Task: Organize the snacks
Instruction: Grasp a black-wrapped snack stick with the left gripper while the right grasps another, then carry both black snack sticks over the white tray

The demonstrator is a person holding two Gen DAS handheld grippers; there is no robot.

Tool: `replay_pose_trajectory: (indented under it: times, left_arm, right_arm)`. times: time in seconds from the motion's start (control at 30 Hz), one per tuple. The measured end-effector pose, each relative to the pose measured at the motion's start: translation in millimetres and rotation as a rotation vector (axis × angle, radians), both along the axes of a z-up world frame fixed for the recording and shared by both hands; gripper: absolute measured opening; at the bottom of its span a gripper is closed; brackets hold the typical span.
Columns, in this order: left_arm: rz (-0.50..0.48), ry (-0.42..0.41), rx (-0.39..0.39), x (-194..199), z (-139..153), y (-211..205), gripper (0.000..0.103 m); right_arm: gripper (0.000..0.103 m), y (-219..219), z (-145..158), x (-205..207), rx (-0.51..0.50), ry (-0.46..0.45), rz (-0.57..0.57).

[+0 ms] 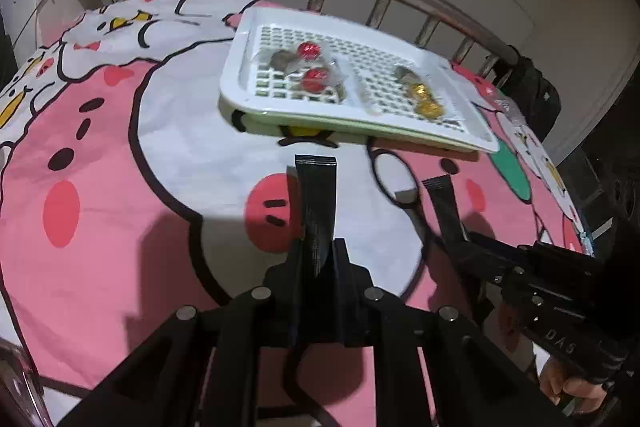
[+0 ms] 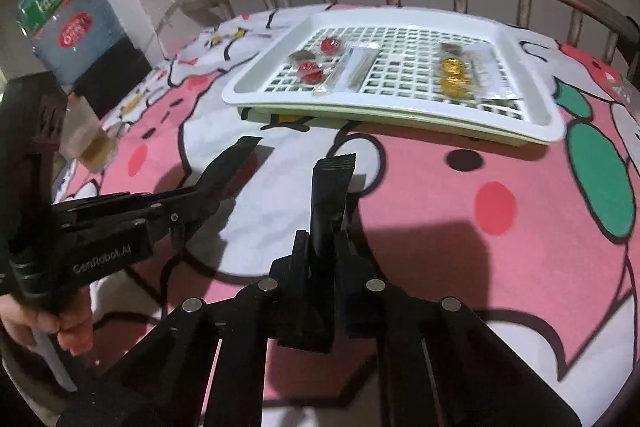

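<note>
**Both grippers closed above the bedspread, tray of snacks beyond**

My left gripper (image 1: pixel 316 167) has its jaws pressed together, holding nothing, above the pink bedspread (image 1: pixel 100 155). My right gripper (image 2: pixel 334 163) is likewise closed and empty. The white tray (image 2: pixel 532 125) lies on the far side, its long axis running left to right. Inside, red candies (image 2: pixel 312 71) sit at left, gold candies (image 2: pixel 454 75) at right, and a clear wrapped stick (image 2: pixel 358 67) between, pointing near to far.

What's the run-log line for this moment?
left gripper: shut, empty | right gripper: shut, empty | both short of tray | snacks in tray
</note>
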State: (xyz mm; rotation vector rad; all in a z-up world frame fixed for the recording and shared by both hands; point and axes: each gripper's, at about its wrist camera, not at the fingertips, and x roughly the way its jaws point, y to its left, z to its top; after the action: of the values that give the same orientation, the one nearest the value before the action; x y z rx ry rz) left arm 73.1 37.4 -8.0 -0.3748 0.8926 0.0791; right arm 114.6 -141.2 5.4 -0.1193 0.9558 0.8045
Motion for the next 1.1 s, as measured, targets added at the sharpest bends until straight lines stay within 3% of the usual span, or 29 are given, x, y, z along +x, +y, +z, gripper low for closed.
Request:
replay_pose_trajectory:
  times: [0.5,1.1]
  left_arm:
    - [-0.056,-0.103,0.027,-14,34,-41,0.015]
    - [-0.016,-0.160,0.040,11,59,-32,0.015]
  right_arm:
    - [0.011,-64,35,5,0.120,-0.041,-0.090]
    - [0.011,-72,66,39,0.170,-0.095,-0.116]
